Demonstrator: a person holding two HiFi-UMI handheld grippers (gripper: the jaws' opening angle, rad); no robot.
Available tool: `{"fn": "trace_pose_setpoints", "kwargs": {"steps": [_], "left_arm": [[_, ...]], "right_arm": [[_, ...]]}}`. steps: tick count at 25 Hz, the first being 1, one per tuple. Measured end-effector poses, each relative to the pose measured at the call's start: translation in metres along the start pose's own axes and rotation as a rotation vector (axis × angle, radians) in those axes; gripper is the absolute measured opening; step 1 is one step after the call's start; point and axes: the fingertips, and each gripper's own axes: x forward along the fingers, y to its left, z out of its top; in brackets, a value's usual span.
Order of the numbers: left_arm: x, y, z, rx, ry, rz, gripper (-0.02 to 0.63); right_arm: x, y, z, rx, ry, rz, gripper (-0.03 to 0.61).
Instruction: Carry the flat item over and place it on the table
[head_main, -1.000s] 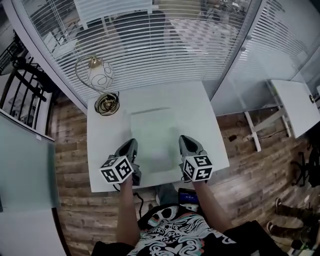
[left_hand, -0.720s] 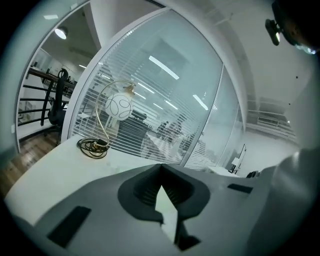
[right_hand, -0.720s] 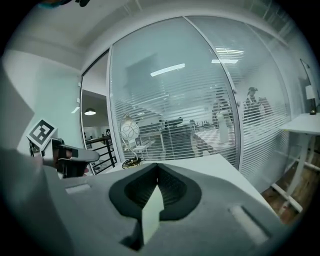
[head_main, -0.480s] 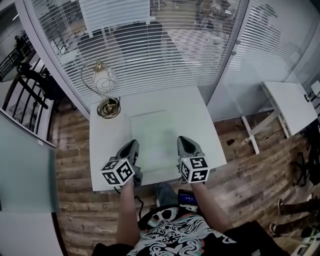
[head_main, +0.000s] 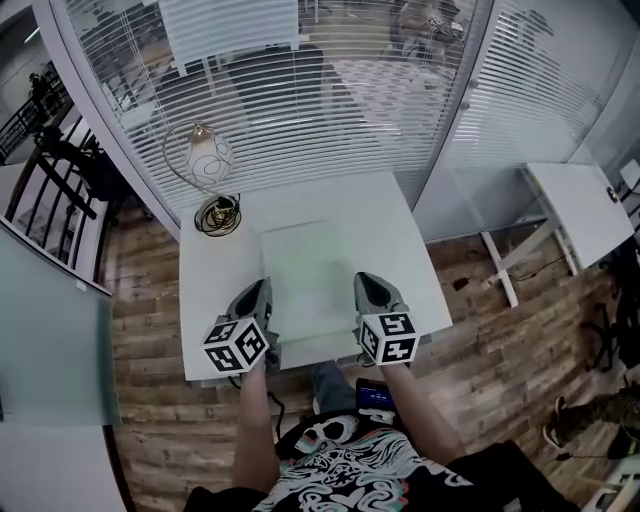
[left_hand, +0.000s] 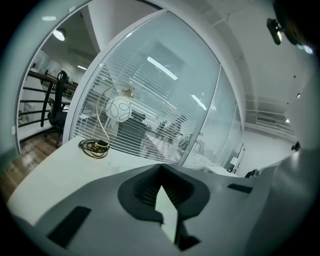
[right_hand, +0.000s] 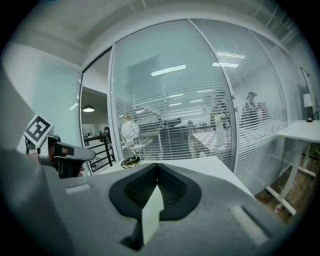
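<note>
The flat item is a pale, see-through sheet (head_main: 305, 275) lying level over the white table (head_main: 212, 300); whether it touches the top I cannot tell. My left gripper (head_main: 262, 300) is shut on the sheet's near left edge and my right gripper (head_main: 368, 292) on its near right edge. In the left gripper view the jaws (left_hand: 161, 169) meet on a thin pale strip of the sheet (left_hand: 167, 210). In the right gripper view the same pale edge (right_hand: 151, 212) shows between the closed jaws (right_hand: 157, 171), and the left gripper (right_hand: 60, 152) appears at the far left.
A curved lamp with a white globe (head_main: 207, 158) and a coil of cable (head_main: 217, 213) stand at the table's far left corner. A glass wall with blinds (head_main: 300, 90) lies behind the table. A second white table (head_main: 575, 210) is at the right, a black railing (head_main: 50, 170) at the left.
The head view has shifted a little since a second ago. Both grippers stay shut on the sheet at the same spots, with almost no movement in the last half second.
</note>
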Motion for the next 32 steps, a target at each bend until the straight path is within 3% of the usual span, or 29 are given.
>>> {"fn": "trace_pose_setpoints", "kwargs": {"steps": [3,11,19,32], "left_arm": [[0.000,0.000,-0.004,-0.045,-0.002,-0.017,0.006],[0.001,0.002,-0.016,0.056,0.075,0.026,0.006],[0.004,-0.008,-0.019,-0.084,0.099,-0.079,0.006],[0.007,0.000,-0.022,-0.018,0.102,-0.029,0.006]], "right_arm": [[-0.001,0.000,-0.001,0.011,-0.002,0.010,0.005],[-0.002,0.004,-0.002,0.009,0.006,0.017,0.005],[-0.002,-0.004,-0.007,0.027,0.016,-0.011,0.005],[0.001,-0.008,-0.013,0.030,0.038,-0.006,0.005]]}}
